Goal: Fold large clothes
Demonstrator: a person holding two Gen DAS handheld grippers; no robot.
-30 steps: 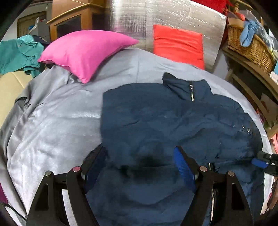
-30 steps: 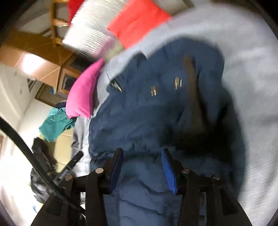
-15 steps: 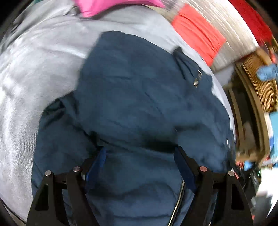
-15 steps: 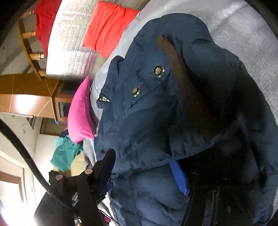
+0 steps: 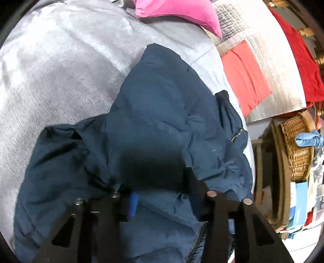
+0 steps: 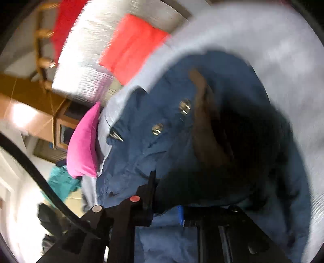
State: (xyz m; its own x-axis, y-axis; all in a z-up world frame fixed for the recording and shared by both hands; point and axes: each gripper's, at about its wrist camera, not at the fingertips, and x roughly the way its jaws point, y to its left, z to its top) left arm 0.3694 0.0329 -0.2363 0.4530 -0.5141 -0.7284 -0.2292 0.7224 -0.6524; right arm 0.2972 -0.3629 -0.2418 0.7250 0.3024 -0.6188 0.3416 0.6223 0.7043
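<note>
The left gripper has just been closing and is pinching a fold of the navy jacket, which is lying on the grey bedcover. Toward three o'clock, the right gripper has been closing too and is clamping jacket fabric.

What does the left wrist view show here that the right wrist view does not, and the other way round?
Only the left wrist view shows the wicker basket holding a light blue cloth, and the jacket's front zipper by the left hand-held gripper. Only the right wrist view shows the two metal snaps, the brown strip, the teal garment and the wooden cabinet. Both show the navy jacket on the grey cover, the pink pillow, the orange cushion, and fabric gathered between closing jaws.
</note>
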